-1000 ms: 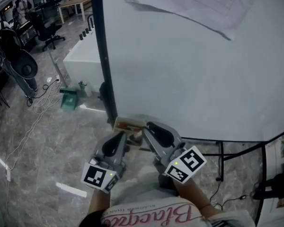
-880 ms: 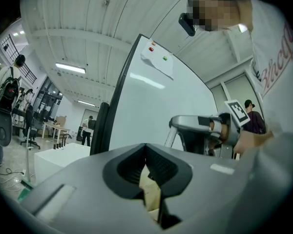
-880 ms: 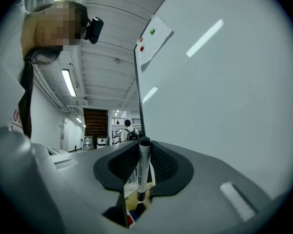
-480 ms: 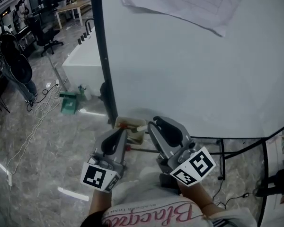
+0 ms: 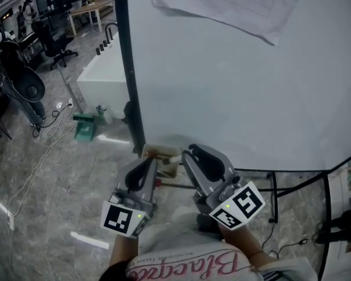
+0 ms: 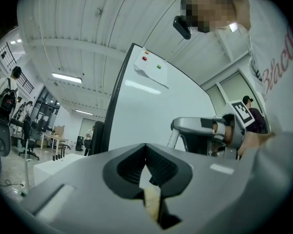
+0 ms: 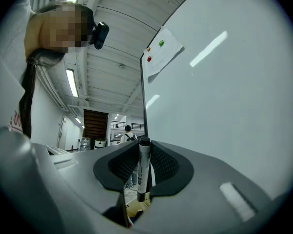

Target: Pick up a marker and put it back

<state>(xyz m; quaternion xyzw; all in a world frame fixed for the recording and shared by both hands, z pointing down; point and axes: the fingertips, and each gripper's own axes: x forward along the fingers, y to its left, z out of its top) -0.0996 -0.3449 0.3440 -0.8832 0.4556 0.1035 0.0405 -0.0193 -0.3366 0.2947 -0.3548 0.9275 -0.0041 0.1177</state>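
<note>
Head view and both gripper views. The marker's (image 7: 143, 172) white barrel bears dark print too small to read. The sheet of paper (image 5: 234, 2) on the whiteboard (image 5: 240, 92) carries printed lines, also illegible. The person's shirt (image 5: 187, 266) shows red script, upside down, beginning "Bla". The marker stands upright between the right gripper's (image 7: 144, 147) ribbed pads (image 7: 167, 167), dark cap at the jaw tips and lower end above the wooden tray (image 5: 157, 153) at the board's foot. That gripper's jaws are clamped on the barrel. The left gripper's (image 6: 146, 149) jaws meet at their tips with nothing between them.
</note>
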